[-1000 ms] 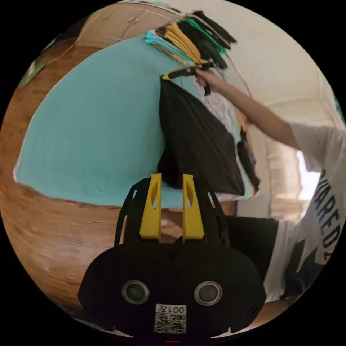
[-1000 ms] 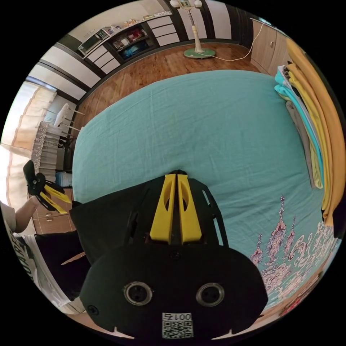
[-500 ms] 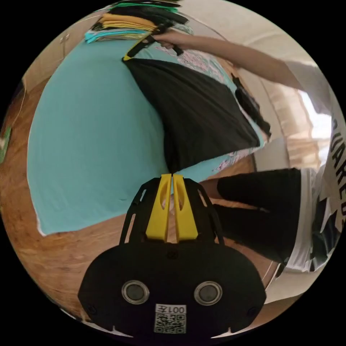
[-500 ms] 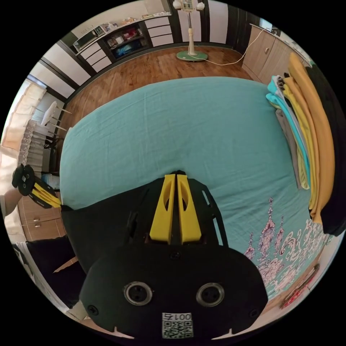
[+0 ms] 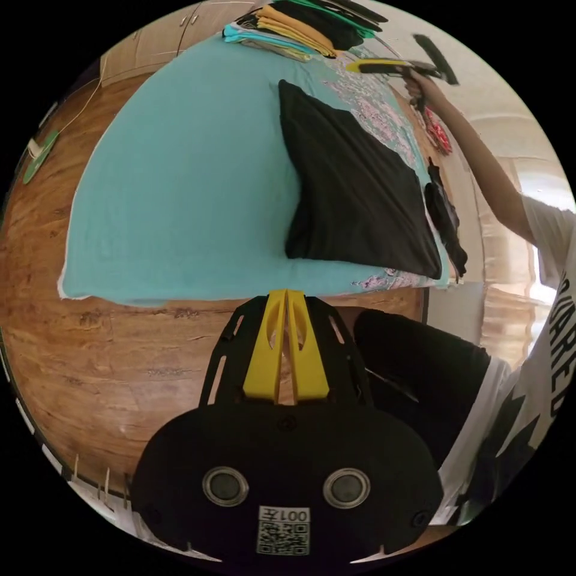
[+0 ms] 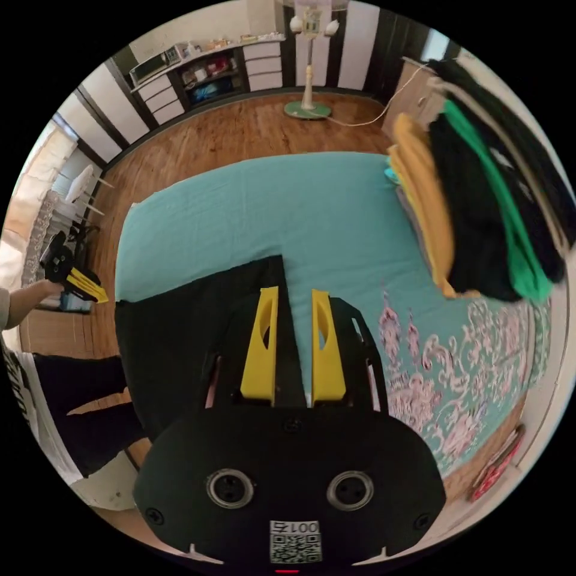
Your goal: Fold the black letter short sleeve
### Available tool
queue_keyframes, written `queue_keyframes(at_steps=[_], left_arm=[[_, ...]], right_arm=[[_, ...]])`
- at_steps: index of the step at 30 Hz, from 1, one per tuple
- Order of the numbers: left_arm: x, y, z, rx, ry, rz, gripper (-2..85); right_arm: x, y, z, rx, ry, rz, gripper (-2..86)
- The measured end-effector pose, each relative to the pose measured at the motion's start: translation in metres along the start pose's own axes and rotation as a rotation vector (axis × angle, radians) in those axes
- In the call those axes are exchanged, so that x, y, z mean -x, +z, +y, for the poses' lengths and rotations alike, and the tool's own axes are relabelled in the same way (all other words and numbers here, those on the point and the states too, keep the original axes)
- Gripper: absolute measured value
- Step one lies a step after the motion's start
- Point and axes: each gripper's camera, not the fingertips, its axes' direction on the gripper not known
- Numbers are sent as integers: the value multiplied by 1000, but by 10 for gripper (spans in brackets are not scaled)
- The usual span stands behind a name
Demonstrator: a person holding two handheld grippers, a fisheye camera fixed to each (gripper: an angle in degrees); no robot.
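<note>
Lying flat near the bed (image 5: 180, 180) edge, black shirt (image 5: 354, 192), both tools lifted clear.

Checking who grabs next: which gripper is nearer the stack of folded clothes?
Right. The right gripper hangs just beside the stack of folded clothes; the left gripper sits off the bed's opposite edge.

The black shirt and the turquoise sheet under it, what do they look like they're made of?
Black shirt: soft matte knit, probably cotton jersey; it lies limp with rounded folded edges. Turquoise sheet: thin woven cloth, matte, with fine wrinkles and a printed pattern at one end; the fibre can't be told.
</note>
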Motion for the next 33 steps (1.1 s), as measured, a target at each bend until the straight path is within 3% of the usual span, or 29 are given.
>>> queue_keyframes(at_steps=[4, 8, 10, 15, 22, 26, 30, 33], left_arm=[[-78, -2, -2, 0, 67, -39, -7], [-194, 27, -22, 26, 348, 41, 24], [-252, 51, -30, 38, 476, 90, 52], [-413, 127, -34, 82, 830, 41, 123], [-567, 223, 6, 200, 1168, -272, 116], [-604, 254, 26, 182, 1230, -508, 64], [-619, 241, 24, 132, 1184, -460, 2], [-620, 219, 1, 162, 1014, -285, -12]], right_arm=[[8, -32, 159, -148, 235, 248, 39], [6, -17, 352, -20, 621, 429, 30], [2, 0, 425, 27, 748, 302, 38], [0, 59, 552, -98, 921, 1, 76], [37, 134, 666, -37, 932, -112, 105], [55, 158, 739, -51, 995, -199, 112], [69, 180, 798, -107, 1067, -299, 86], [79, 199, 837, -189, 1105, -389, 85]])
